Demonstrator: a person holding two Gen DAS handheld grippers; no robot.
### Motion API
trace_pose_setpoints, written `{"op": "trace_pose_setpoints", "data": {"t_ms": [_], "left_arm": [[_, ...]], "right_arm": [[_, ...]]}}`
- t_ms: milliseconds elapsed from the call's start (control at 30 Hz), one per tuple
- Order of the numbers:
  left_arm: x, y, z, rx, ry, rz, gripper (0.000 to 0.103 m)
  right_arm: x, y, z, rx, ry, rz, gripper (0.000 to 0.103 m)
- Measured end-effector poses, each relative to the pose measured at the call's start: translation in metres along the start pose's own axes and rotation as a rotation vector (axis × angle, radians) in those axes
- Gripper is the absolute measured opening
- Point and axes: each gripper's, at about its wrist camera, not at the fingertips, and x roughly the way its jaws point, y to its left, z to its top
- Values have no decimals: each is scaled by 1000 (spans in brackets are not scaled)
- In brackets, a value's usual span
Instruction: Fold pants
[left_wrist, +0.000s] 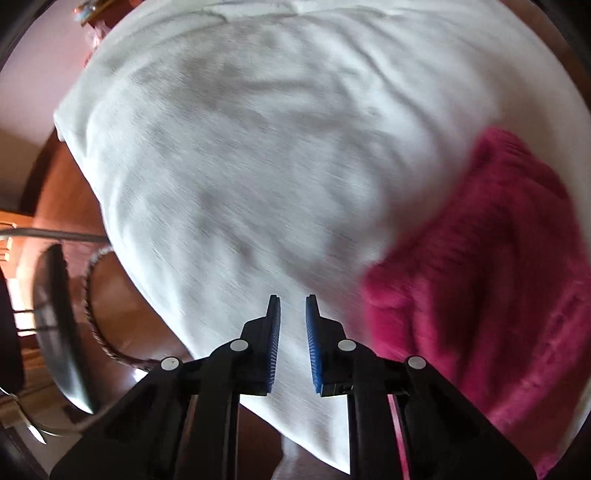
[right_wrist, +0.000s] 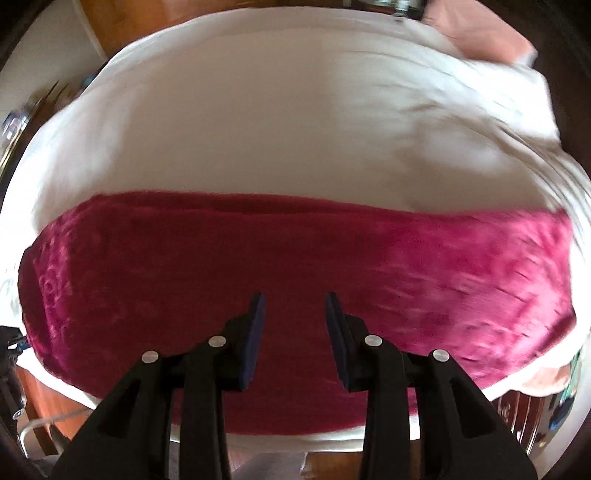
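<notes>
The magenta fleece pants (right_wrist: 295, 295) lie in a long, already doubled band across the near edge of a bed covered by a white sheet (right_wrist: 258, 129), one long edge running just inside the sheet's near hem. The right gripper (right_wrist: 294, 301) hangs over the middle of that band, jaws parted wide and holding nothing. The left gripper (left_wrist: 292, 304) hovers over bare sheet to the left of the pants (left_wrist: 480, 277), jaws open a narrower gap, also empty.

The step in hand looks like the next fold — bringing one end of the band over the other. To do it well, each gripper should pinch all layers at a corner of the same end, not just the top ply, then lift low and carry across so the plush fabric does not slide or bunch. The left gripper needs to travel right to reach the cloth.

Both views are motion-blurred, so fine creases cannot be read. Off the bed's left side stand a wooden floor (left_wrist: 122, 302), a metal object (left_wrist: 55, 325) and a braided loop (left_wrist: 96, 314) — clear of the fold path. A pink pillow (right_wrist: 480, 33) sits at the far corner.
</notes>
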Motion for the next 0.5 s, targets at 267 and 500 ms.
{"op": "trace_pose_setpoints", "data": {"t_ms": [267, 500], "left_arm": [[-2, 28, 16, 70, 30, -159, 14], [-25, -7, 18, 209, 14, -288, 42]], "right_arm": [[30, 107, 43, -91, 33, 148, 51], [61, 168, 101, -111, 39, 249, 51]]}}
